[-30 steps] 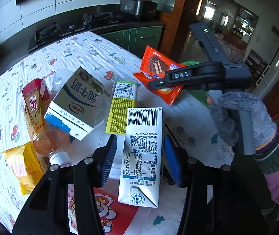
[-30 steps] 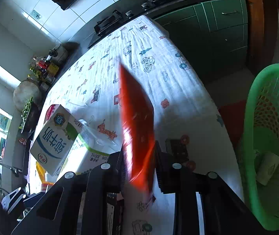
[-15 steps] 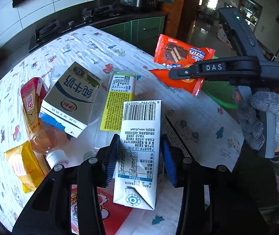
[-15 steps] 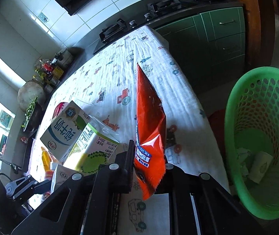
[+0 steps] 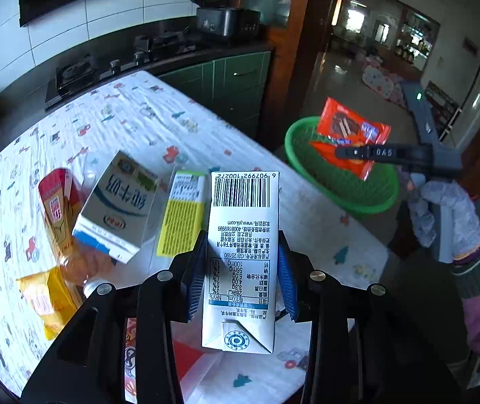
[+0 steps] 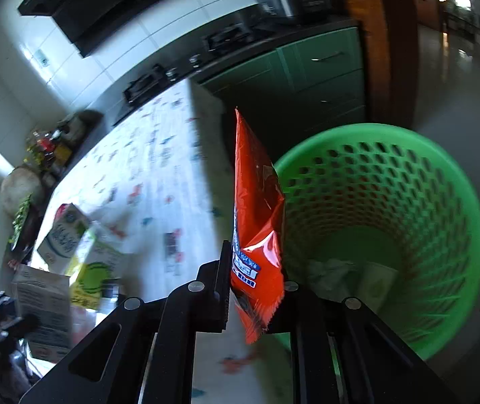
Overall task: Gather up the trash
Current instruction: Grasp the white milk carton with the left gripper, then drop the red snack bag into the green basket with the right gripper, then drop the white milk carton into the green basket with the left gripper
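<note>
Right claw (image 6: 256, 298) pinches the red wrapper (image 6: 256, 222) beside the green basket (image 6: 455, 202) at right of frame; release comes next, I judge. Left claw (image 5: 241, 276), just closing, grips the milk carton (image 5: 241, 256) above the surface (image 5: 139, 124).

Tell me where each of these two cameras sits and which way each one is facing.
Left wrist: sits on the left gripper, facing down at the clamped white milk carton and cloth-covered table; a gloved hand shows.
Right wrist: sits on the right gripper, facing down past the pinched orange snack wrapper into the green plastic basket.
Shared: wrapper, basket, carton, table.
</note>
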The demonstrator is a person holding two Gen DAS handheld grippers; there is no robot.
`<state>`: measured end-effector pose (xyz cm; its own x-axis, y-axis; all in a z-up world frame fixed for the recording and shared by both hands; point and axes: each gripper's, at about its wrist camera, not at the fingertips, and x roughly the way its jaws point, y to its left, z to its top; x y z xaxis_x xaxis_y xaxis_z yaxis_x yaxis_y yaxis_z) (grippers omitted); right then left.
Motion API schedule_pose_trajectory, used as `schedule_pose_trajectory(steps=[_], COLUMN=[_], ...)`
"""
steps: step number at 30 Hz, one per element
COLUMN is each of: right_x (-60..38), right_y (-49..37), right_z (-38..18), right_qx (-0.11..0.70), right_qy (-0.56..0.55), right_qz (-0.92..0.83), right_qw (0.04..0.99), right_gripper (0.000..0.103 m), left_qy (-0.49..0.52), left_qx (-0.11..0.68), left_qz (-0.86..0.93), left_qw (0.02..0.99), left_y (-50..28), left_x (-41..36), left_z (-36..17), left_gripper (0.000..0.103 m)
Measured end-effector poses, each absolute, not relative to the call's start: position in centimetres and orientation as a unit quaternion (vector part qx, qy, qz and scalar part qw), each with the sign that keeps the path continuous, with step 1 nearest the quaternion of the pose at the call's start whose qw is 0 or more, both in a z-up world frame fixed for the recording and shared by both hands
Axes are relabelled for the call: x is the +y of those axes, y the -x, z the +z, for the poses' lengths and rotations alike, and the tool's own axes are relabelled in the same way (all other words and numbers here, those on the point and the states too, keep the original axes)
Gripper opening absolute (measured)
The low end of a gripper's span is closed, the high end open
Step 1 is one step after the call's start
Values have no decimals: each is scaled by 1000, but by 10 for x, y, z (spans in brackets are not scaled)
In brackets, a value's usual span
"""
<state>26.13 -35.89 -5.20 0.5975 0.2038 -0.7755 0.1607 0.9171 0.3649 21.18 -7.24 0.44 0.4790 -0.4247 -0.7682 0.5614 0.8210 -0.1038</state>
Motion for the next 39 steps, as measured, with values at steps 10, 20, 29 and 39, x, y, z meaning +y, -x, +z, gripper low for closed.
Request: schedule_pose_trajectory(steps=[10, 20, 29, 39], right_x=[-439, -473, -474, -475], right_y=[-255, -251, -220, -202], right_z=[-86, -89, -63, -61], right_qx=[468, 445, 408, 398], right_qy=[-171, -170, -175, -173], right_qz=[-87, -100, -94, -94], right_qw=[863, 874, 891, 896], right_gripper=[20, 53, 69, 72], left_qy=[-76, -100, -113, -124], left_qx=[401, 398, 431, 457], left_qz=[-332, -362, -368, -363], left_qw=[851, 837, 816, 803], left_y=[-229, -250, -275, -288], left_x=[-136, -221, -284, -332], left_z=[30, 28, 0, -35], left_gripper=[38, 38, 38, 40])
